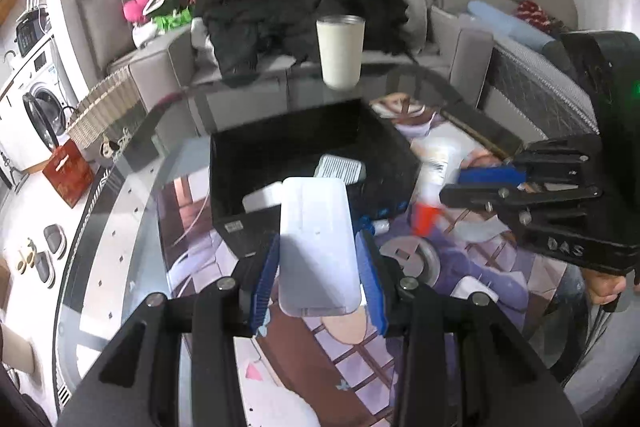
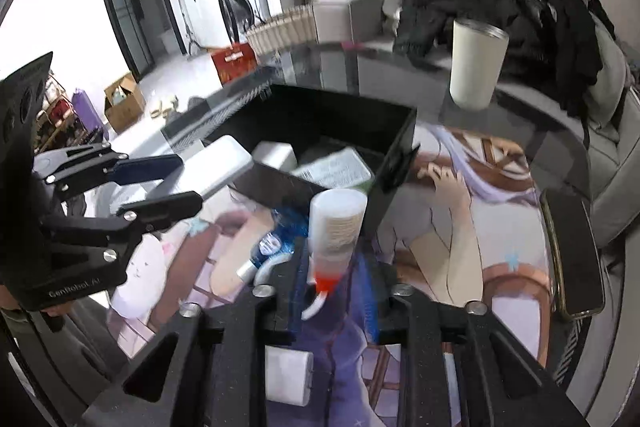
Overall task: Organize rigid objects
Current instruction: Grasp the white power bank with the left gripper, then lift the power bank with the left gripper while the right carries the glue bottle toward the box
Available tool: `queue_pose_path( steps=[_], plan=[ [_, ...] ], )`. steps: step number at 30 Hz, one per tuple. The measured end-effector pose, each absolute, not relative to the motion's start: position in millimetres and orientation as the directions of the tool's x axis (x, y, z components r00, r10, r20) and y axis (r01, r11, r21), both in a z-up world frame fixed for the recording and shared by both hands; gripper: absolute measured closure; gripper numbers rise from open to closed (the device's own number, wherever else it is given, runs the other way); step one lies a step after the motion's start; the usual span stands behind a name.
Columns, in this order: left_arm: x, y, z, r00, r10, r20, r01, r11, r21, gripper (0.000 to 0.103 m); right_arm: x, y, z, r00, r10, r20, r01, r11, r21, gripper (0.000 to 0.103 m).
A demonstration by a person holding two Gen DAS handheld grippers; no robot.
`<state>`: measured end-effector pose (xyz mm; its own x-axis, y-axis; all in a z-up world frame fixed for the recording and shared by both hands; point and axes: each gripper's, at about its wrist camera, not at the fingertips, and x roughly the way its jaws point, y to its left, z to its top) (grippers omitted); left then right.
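Observation:
My left gripper is shut on a white rectangular case and holds it just in front of the black open box. The box holds a white ribbed item and a white block. My right gripper is shut on a white bottle with a red nozzle, held near the box's front corner. The left gripper with the case shows in the right wrist view. The right gripper shows in the left wrist view.
A cream tumbler stands at the glass table's far edge. A blue bottle, a round metal disc, a small white block and a dark phone lie on the printed mat. A sofa with black clothes is behind.

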<state>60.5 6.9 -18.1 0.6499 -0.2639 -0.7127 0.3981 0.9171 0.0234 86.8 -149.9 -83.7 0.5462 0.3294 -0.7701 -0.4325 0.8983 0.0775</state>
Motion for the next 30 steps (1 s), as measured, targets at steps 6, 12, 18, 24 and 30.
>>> queue_pose_path(
  steps=[6, 12, 18, 24, 30],
  plan=[
    [61.3, 12.1, -8.7, 0.663, -0.301, -0.686, 0.397, 0.917, -0.018, 0.065, 84.4, -146.6, -79.6, 0.549, 0.334, -0.766, -0.444, 0.893, 0.071, 0.099],
    [67.3, 14.5, -18.4, 0.613, -0.314, -0.725, 0.382, 0.921, -0.077, 0.065, 91.9, -149.7, -99.6, 0.482, 0.334, -0.810, -0.433, 0.894, 0.111, 0.099],
    [66.7, 9.8, -26.3, 0.620, -0.241, -0.747, 0.352, 0.936, -0.009, 0.065, 112.2, -173.4, -118.1, 0.452, 0.283, -0.846, -0.330, 0.934, 0.136, 0.074],
    [68.6, 8.7, -30.8, 0.604, -0.231, -0.763, 0.350, 0.937, -0.006, 0.065, 141.2, -190.2, -141.8, 0.398, 0.307, -0.865, -0.227, 0.946, 0.231, 0.059],
    [68.5, 8.5, -34.6, 0.590, -0.234, -0.773, 0.355, 0.935, -0.012, 0.065, 148.3, -175.4, -150.0, 0.371, 0.300, -0.879, -0.240, 0.945, 0.221, 0.052]
  ],
)
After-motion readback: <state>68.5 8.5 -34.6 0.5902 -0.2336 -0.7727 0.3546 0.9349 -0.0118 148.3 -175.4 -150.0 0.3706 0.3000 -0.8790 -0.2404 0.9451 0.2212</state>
